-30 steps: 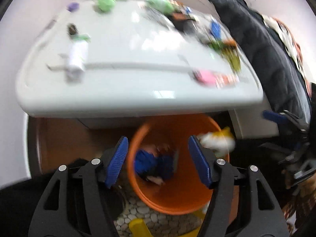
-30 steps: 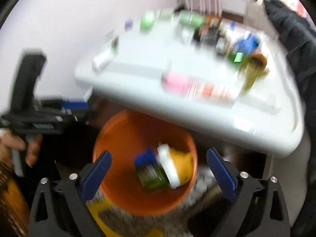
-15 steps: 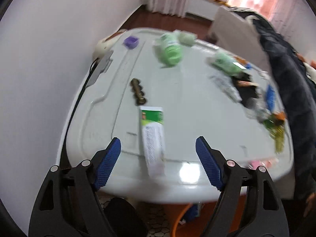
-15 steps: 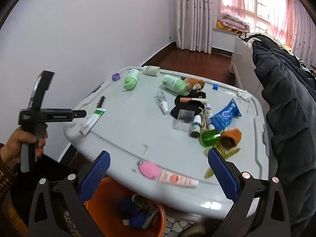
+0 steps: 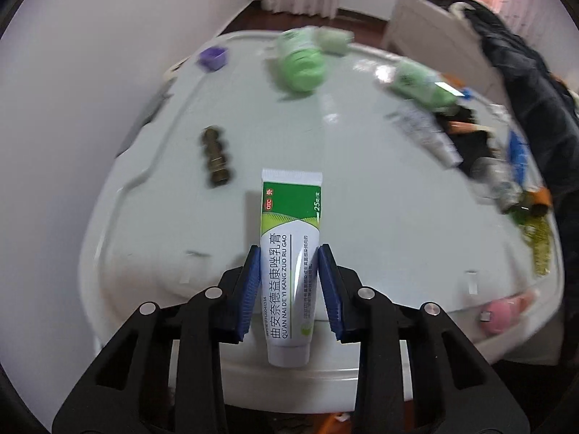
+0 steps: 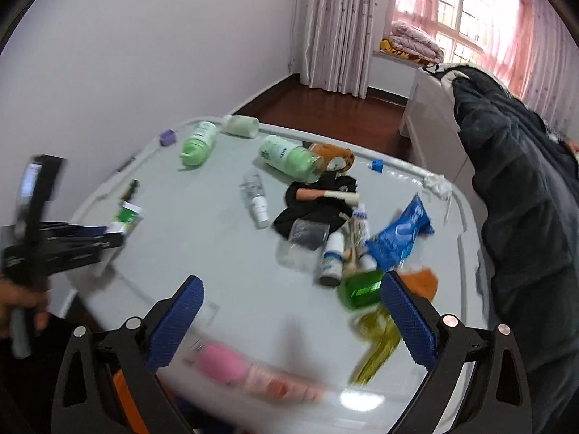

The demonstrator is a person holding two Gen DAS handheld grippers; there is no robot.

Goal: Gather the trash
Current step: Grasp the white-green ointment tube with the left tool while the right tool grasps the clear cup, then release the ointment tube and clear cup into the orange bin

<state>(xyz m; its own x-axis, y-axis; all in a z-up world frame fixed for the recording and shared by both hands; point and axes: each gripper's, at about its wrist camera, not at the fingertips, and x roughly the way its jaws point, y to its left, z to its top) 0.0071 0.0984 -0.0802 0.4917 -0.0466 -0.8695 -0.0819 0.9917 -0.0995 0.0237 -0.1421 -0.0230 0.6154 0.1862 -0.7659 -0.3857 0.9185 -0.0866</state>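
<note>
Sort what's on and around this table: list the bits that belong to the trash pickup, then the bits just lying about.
Job in hand:
left gripper, jaws closing around the ointment tube
right gripper, open and empty
green bottle
blue wrapper
pink tube

Lying about:
dark jacket
curtains
folded blankets

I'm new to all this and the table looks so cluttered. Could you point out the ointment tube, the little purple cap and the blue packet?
ointment tube (image 5: 289, 253): left wrist view, middle of its printed body.
purple cap (image 5: 212, 56): left wrist view, its open top.
blue packet (image 6: 398, 235): right wrist view, centre of its crinkled face.
</note>
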